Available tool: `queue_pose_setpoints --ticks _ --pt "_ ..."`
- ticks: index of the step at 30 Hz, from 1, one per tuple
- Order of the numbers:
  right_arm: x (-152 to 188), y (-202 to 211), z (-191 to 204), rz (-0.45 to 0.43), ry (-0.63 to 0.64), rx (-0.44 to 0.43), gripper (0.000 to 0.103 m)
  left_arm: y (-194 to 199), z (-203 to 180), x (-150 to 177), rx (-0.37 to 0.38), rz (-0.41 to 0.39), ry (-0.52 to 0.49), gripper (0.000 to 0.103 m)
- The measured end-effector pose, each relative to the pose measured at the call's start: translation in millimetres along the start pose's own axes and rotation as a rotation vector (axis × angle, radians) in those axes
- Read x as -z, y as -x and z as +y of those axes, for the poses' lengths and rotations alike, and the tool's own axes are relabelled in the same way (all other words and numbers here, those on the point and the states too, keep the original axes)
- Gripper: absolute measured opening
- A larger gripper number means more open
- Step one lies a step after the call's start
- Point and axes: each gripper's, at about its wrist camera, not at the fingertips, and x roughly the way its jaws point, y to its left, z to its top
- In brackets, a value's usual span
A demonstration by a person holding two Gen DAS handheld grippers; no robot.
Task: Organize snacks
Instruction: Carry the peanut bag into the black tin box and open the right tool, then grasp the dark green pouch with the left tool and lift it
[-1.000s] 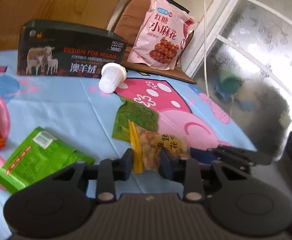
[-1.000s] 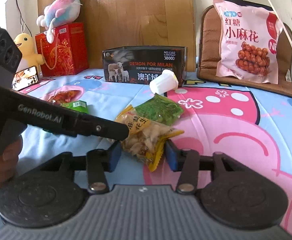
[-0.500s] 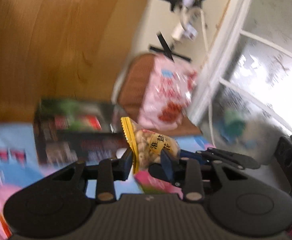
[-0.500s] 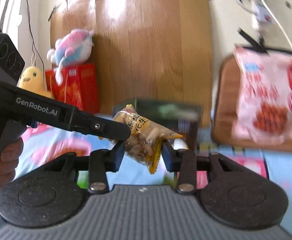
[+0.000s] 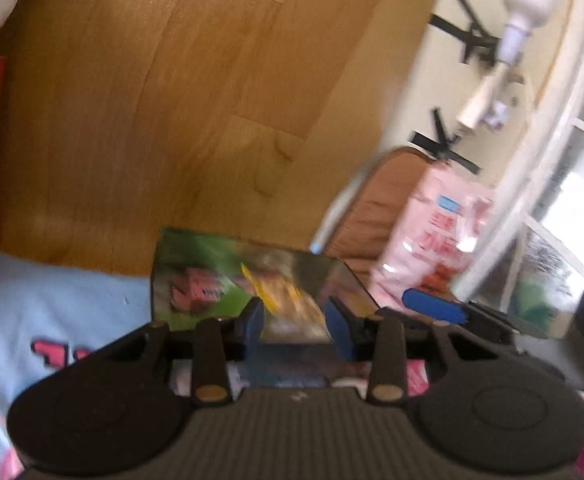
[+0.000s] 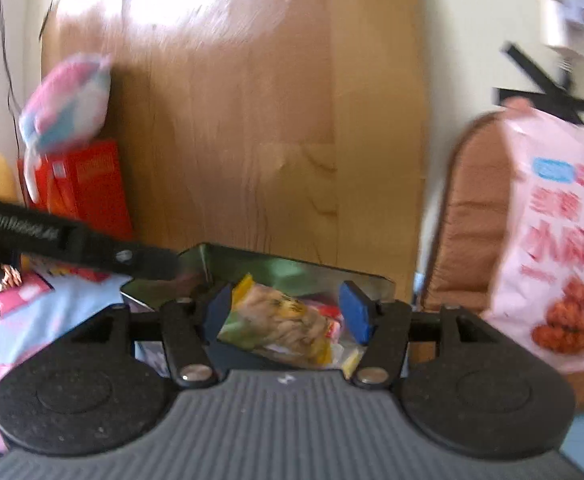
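Observation:
Both grippers hover over the open dark box (image 5: 195,280), also seen in the right wrist view (image 6: 292,268). My left gripper (image 5: 295,320) has its jaws parted around a yellow peanut packet (image 5: 287,308), which looks blurred, so contact is unclear. My right gripper (image 6: 289,312) is open, and the yellow snack packet (image 6: 279,320) lies between its spread fingers inside the box, on other packets. The left gripper's finger (image 6: 91,248) crosses the right wrist view from the left.
A big pink snack bag (image 6: 560,248) leans on a brown cushion (image 6: 468,216) at the right, also in the left wrist view (image 5: 436,236). A red box (image 6: 83,188) and plush toys stand at the left by the wooden headboard (image 6: 251,120). The cartoon sheet (image 5: 51,312) lies below.
Both grippers lifted their packets off the sheet and carried them over the box. The right gripper's jaws opened and its packet dropped in. The left jaws widened.

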Motion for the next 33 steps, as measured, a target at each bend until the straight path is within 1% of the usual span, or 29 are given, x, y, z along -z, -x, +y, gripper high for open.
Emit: queue_pose_setpoints --ticks 3,5,7,8,10,11,12,13,14,15,17,19,20,21,22,25,28,30,31,32,33 --pt "18 31 -19 0.017 -0.077 0.001 0.062 6 -4 22 0.057 0.062 0.024 0.035" --pt "35 46 -29 0.06 -0.141 -0.015 0.062 6 -10 36 0.095 0.118 0.035 0.035" --pt "53 62 -34 0.109 -0.185 -0.051 0.062 -2 -19 51 0.133 0.18 0.045 0.035" --pt "61 67 -34 0.132 -0.194 -0.061 0.062 -6 -24 58 0.142 0.212 0.047 0.035" --pt "77 71 -30 0.188 -0.205 -0.076 0.061 -17 -35 71 0.131 0.275 0.041 0.035" --pt "83 71 -28 0.218 -0.216 -0.082 0.058 -20 -38 78 0.128 0.297 0.046 0.035" --pt "89 70 -27 0.245 -0.229 -0.087 0.056 -19 -41 85 0.142 0.31 0.056 0.035" --pt "96 69 -26 0.264 -0.239 -0.095 0.05 -14 -43 91 0.162 0.312 0.067 0.035" --pt "100 70 -25 0.268 -0.247 -0.107 0.048 -8 -45 97 0.175 0.31 0.073 0.035" --pt "103 73 -23 0.251 -0.25 -0.108 0.048 -3 -48 103 0.181 0.312 0.073 0.035" --pt "106 77 -21 0.241 -0.257 -0.115 0.039 6 -55 115 0.185 0.321 0.063 0.035" --pt "107 80 -20 0.237 -0.286 -0.122 0.036 7 -60 126 0.158 0.345 0.042 0.033" --pt "108 82 -21 0.234 -0.3 -0.127 0.033 4 -60 131 0.128 0.361 0.035 0.033" --pt "107 82 -24 0.231 -0.324 -0.138 0.029 3 -60 133 0.116 0.355 0.039 0.028" --pt "109 83 -27 0.229 -0.371 -0.168 0.02 4 -58 132 0.117 0.351 0.05 0.028" --pt "112 92 -38 0.195 -0.5 -0.215 0.019 5 -48 131 0.144 0.352 0.107 0.028" --pt "117 92 -50 0.198 -0.645 -0.319 0.02 7 -43 134 0.16 0.342 0.112 0.027" --pt "120 87 -53 0.218 -0.711 -0.382 0.022 7 -44 134 0.161 0.339 0.111 0.026" --pt "121 83 -53 0.237 -0.731 -0.397 0.022 7 -44 134 0.159 0.339 0.109 0.027" --pt "121 80 -50 0.252 -0.732 -0.387 0.022 7 -44 134 0.158 0.34 0.107 0.027" --pt "121 76 -46 0.264 -0.711 -0.352 0.022 5 -46 134 0.158 0.341 0.105 0.027"
